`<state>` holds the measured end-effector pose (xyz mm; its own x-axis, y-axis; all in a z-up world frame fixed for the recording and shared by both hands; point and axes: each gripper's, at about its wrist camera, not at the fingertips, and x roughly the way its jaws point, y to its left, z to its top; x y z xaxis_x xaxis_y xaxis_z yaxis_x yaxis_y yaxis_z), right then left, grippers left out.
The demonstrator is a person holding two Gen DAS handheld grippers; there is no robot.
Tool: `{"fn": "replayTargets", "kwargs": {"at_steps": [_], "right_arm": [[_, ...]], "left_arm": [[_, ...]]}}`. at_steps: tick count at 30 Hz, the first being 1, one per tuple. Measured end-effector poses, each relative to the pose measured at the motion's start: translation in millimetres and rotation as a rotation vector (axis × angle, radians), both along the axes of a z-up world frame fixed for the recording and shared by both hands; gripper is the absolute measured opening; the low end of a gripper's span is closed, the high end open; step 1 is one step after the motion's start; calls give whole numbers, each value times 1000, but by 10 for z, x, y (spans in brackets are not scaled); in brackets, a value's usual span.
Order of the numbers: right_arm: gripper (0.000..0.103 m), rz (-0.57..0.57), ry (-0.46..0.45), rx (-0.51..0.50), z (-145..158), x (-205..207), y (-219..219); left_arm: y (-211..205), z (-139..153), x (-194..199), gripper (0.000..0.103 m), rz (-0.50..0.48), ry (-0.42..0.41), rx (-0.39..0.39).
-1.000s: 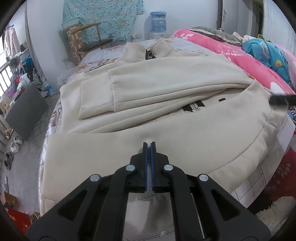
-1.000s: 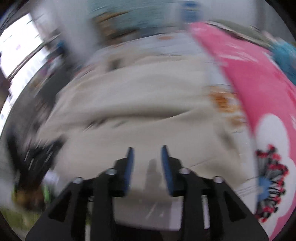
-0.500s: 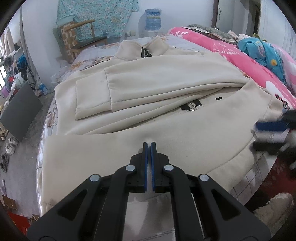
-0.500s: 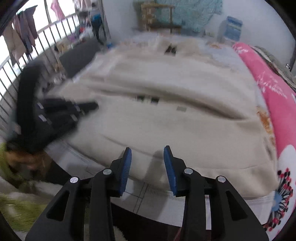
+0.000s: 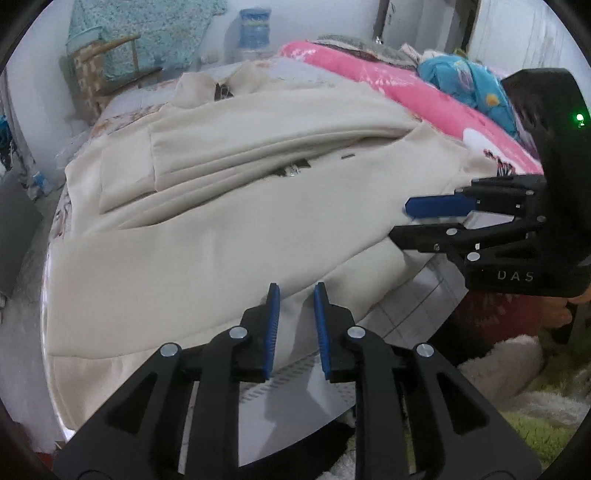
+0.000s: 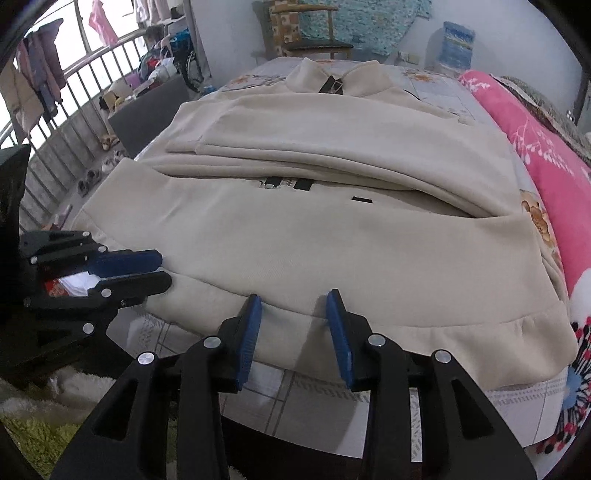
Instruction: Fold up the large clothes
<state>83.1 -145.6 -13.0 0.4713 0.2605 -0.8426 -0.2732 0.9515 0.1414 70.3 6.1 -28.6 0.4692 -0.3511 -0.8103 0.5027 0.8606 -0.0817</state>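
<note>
Wood chair (image 6: pixel 306 29) by white wall (image 6: pixel 517 40), barred window (image 6: pixel 66 85).

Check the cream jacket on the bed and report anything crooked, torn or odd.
Nothing torn or spilled. The cream jacket lies flat on the bed, sleeves folded across its body. Only its bottom hem lies slightly rippled near the bed's edge, with both grippers poised there.

A bed (image 6: pixel 436 79) with a pale floral and checked sheet carries a large cream coat (image 6: pixel 314 236) spread flat, sleeves folded across its front; a pink quilt (image 6: pixel 546 162) lies along the bed's far side
</note>
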Motion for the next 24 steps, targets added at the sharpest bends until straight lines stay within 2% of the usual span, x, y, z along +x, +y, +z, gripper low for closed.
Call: {"fn": "replayTargets", "kwargs": {"at_steps": [3,6,8,10,11,12,15,19,22,24], "right_arm": [[38,-15,-10,-3,95,-10,-38],[44,-75,-38,-16,193,-47,-211],[48,-125,-33,-16,166,-37,-355],[49,-169,6,-19,41,15,-461],[50,-181,20,-5,-30,36,-493],[52,-186,4,4,-18,28,-484],[54,-188,-3,-38,60,4,-414],[73,-246,-49,-23,190,11,-440],[81,-304,-57,16,182,51,-512],[82,-331,-7,17,42,140,-559]], "left_arm": [[59,54,48,20,41,21,-15],[221,181,37,32,106,-11,-26],[350,182,76,40,158,-4,-21],[482,36,163,41,227,51,15],[526,-3,189,41,239,68,4],[572,18,189,42,247,64,-30],[584,45,234,44,267,86,-23],[585,82,283,57,317,77,29],[600,26,353,63,363,105,37],[594,3,380,71,378,106,46]]}}
